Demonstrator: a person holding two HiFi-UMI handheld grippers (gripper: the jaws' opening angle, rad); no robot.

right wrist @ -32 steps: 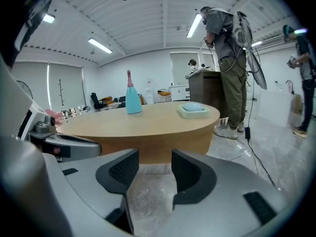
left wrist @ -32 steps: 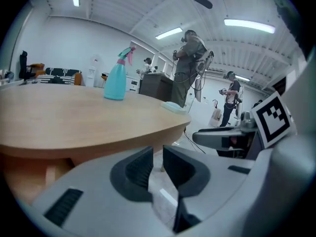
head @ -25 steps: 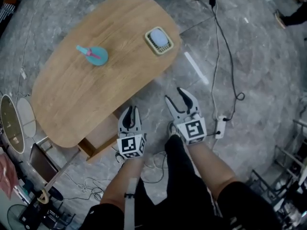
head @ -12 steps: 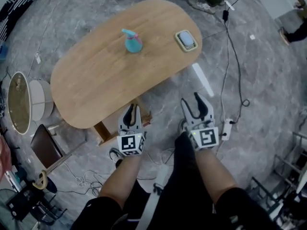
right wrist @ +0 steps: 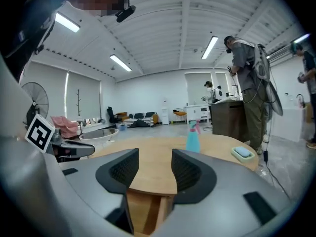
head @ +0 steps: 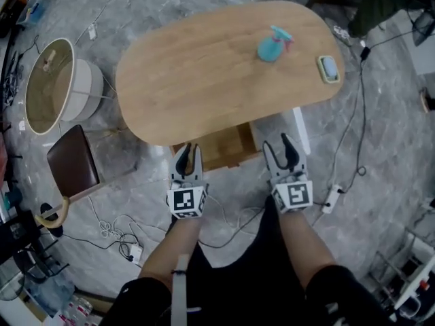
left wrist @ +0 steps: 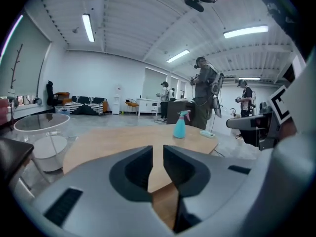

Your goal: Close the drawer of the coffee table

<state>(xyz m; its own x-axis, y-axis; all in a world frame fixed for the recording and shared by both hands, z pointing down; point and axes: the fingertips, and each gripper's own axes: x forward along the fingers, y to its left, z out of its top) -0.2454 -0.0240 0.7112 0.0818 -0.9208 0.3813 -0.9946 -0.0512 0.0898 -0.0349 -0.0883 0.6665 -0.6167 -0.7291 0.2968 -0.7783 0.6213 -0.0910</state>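
The oval wooden coffee table (head: 204,73) fills the upper middle of the head view. Its light wood drawer (head: 221,151) stands pulled out from under the near edge. My left gripper (head: 186,148) hovers at the drawer's left front corner, jaws a narrow slit apart with nothing between them. My right gripper (head: 276,145) is just right of the drawer, open wider and empty. In the left gripper view the left gripper (left wrist: 158,149) frames the tabletop, with the drawer (left wrist: 165,201) below. In the right gripper view the right gripper (right wrist: 155,154) looks over the drawer (right wrist: 145,211).
A teal spray bottle (head: 270,48) and a small tray with a sponge (head: 328,68) stand on the tabletop's far right. A round side table (head: 51,87) and a brown seat (head: 71,161) sit to the left. Cables (head: 122,236) and a power strip (head: 333,197) lie on the floor. A person (left wrist: 202,98) stands beyond the table.
Both grippers have travelled along the table's near side and now flank the drawer's front. The table has swung across the head view, its long side now facing me.
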